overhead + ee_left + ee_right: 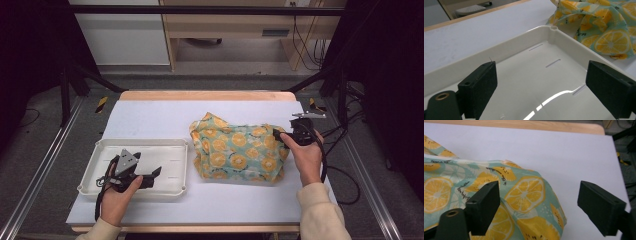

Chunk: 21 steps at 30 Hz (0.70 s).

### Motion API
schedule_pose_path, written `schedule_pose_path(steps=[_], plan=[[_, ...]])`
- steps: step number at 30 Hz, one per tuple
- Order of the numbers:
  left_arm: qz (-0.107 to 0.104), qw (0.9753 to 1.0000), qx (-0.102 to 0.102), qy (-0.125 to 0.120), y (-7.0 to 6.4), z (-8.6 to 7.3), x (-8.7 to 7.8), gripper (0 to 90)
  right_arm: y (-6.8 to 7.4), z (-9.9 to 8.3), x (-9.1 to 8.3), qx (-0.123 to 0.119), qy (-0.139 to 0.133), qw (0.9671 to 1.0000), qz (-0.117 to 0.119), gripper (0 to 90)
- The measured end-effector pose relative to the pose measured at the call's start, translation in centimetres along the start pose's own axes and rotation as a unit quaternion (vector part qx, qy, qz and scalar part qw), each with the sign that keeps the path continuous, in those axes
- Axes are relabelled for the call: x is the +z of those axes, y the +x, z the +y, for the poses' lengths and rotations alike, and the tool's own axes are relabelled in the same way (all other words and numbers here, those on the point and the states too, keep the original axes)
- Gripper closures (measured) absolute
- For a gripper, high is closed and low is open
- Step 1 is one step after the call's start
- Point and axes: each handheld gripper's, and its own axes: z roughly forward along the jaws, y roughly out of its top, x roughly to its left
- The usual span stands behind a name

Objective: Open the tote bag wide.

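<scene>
A crumpled cloth [235, 147] printed with orange citrus slices on pale green lies right of the table's middle. A white plastic tray [145, 142] with nothing in it sits at the left. My left gripper [154, 174] hovers open over the tray's near part; in the left gripper view its jaws frame the tray floor [544, 75], with the cloth [606, 30] beyond the tray's corner. My right gripper [278, 134] stands open at the cloth's right edge. The right gripper view has the cloth [524, 192] under the left jaw and bare table under the right one.
A white cover [150, 117] spreads over the table, with a wooden edge [205, 95] at the far side. Black frame bars and cables stand beyond both sides. Bare surface lies behind the tray and in front of the cloth.
</scene>
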Motion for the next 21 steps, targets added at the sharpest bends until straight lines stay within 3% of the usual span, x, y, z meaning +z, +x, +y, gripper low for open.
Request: schedule_pose_path(steps=[4, 5, 6, 8, 12, 15, 17, 18, 21], plan=[[-0.001, 1.0, 0.002, 0.0, 0.0, 0.0, 0.0, 10.4, 0.4, -0.7, -0.2, -0.001, 0.008, 0.9997, 0.023, 59.9], [-0.001, 1.0, 0.002, 0.0, -0.1, 0.0, 0.0, 10.4, 0.4, -0.7, -0.2, -0.001, 0.008, 0.9997, 0.023, 59.9], [-0.002, 1.0, 0.004, 0.002, -0.1, 0.1, 0.0, 10.4, 1.0, -1.4, -0.9, -0.017, -0.001, 0.9995, 0.027, 74.5], [-0.004, 1.0, 0.004, 0.003, -0.2, 0.1, 0.1, 10.5, 1.5, -1.9, -1.6, -0.023, -0.014, 0.9988, 0.041, 82.6], [-0.006, 0.9999, 0.014, 0.004, -0.6, 0.3, 0.1, 11.0, 2.1, -2.7, -2.8, -0.031, -0.038, 0.9977, 0.046, 86.8], [-0.009, 0.9994, 0.033, 0.001, -1.1, 0.9, -0.1, 11.8, 3.6, -4.6, -5.0, -0.075, -0.079, 0.9917, 0.068, 88.1], [-0.004, 0.9987, 0.051, 0.002, -1.5, 1.3, -0.2, 11.8, 3.9, -5.3, -5.6, -0.077, -0.088, 0.9903, 0.075, 88.6], [-0.008, 0.9985, 0.054, 0.002, -1.7, 1.7, -0.2, 12.6, 4.3, -6.6, -6.6, -0.086, -0.098, 0.9873, 0.09, 89.1], [-0.011, 0.9982, 0.059, 0.001, -2.2, 2.8, 0.1, 14.5, 4.6, -8.8, -7.8, -0.095, -0.101, 0.9841, 0.111, 89.7]])
